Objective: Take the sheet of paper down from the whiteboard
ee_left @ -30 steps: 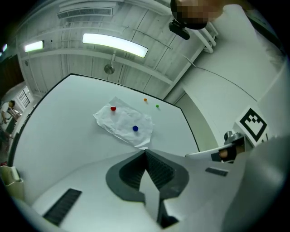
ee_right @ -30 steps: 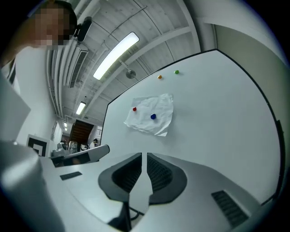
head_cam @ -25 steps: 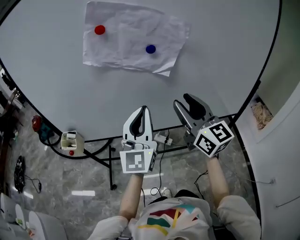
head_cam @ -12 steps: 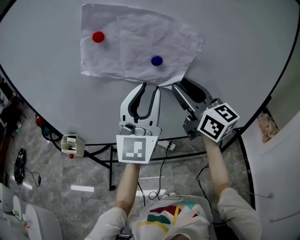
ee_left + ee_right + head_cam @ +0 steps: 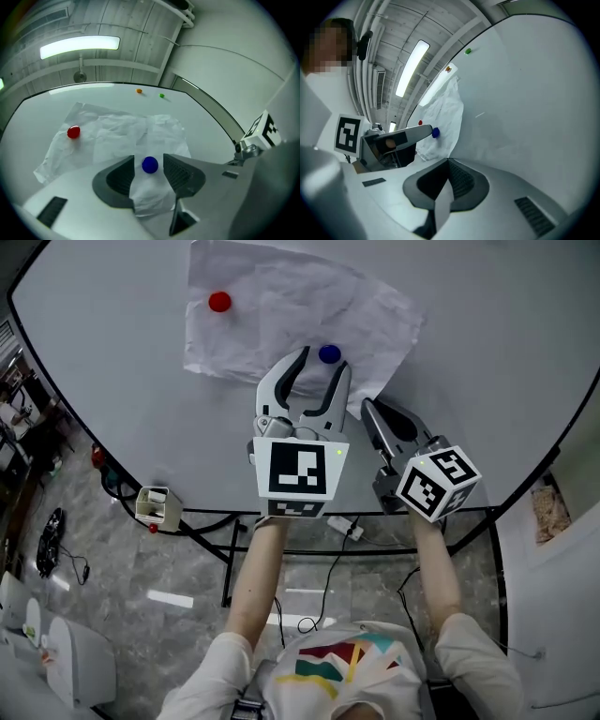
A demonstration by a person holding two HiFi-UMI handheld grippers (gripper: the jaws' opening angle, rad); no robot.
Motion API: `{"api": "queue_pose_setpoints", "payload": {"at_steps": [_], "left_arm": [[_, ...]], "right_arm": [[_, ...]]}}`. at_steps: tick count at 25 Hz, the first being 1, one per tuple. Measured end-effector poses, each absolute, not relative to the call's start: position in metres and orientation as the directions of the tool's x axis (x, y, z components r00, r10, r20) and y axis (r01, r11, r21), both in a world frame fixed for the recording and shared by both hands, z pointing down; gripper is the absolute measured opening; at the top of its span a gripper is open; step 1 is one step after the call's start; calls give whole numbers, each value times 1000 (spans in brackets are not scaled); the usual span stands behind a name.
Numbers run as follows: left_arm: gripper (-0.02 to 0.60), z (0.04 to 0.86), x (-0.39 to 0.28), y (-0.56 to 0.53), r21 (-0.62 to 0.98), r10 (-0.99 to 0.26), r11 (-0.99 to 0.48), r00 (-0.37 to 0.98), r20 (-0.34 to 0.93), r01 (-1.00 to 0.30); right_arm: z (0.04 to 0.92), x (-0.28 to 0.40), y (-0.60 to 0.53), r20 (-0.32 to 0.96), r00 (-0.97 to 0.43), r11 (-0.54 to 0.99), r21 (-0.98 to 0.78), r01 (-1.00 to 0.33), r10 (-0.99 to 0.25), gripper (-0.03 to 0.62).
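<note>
The crumpled white sheet of paper [image 5: 291, 315] hangs on the whiteboard [image 5: 112, 381] under a red magnet [image 5: 219, 302] and a blue magnet [image 5: 329, 353]. My left gripper [image 5: 321, 360] is open; its jaws have just been opening. They stand on either side of the blue magnet [image 5: 150, 164] without pressing on it. My right gripper [image 5: 368, 407] has just closed. It is shut on the sheet's lower right corner, and a strip of paper [image 5: 440, 201] shows between its jaws.
Small orange [image 5: 138, 91] and green [image 5: 161, 95] magnets sit high on the board. A white box [image 5: 157, 506] hangs at the board's lower edge, left of my arms. The board's stand and cables [image 5: 342, 526] lie on the floor below.
My left gripper rose from below the sheet to the blue magnet, and its jaws went from shut to wide. My right gripper moved up to the sheet's corner and shut on it.
</note>
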State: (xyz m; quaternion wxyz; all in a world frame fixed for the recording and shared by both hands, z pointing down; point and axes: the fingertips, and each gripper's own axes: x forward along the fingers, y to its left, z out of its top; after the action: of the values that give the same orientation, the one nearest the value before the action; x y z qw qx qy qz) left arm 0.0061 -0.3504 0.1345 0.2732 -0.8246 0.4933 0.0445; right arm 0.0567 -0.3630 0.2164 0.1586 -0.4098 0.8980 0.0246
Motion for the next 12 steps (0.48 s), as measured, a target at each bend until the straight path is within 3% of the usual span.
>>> {"api": "queue_pose_setpoints", "payload": {"at_steps": [7,12], "left_arm": [[218,140,9,-365,-416,-845,-284,431,-317,-864],[163,140,11,-366,-422,-849,-260,414,-328,-869]], "right_arm": [[217,57,-362,-284,-631,667,-45,-744,-722,14],[217,58,-364,-271,-637,667,-26,-745,-722,14]]}}
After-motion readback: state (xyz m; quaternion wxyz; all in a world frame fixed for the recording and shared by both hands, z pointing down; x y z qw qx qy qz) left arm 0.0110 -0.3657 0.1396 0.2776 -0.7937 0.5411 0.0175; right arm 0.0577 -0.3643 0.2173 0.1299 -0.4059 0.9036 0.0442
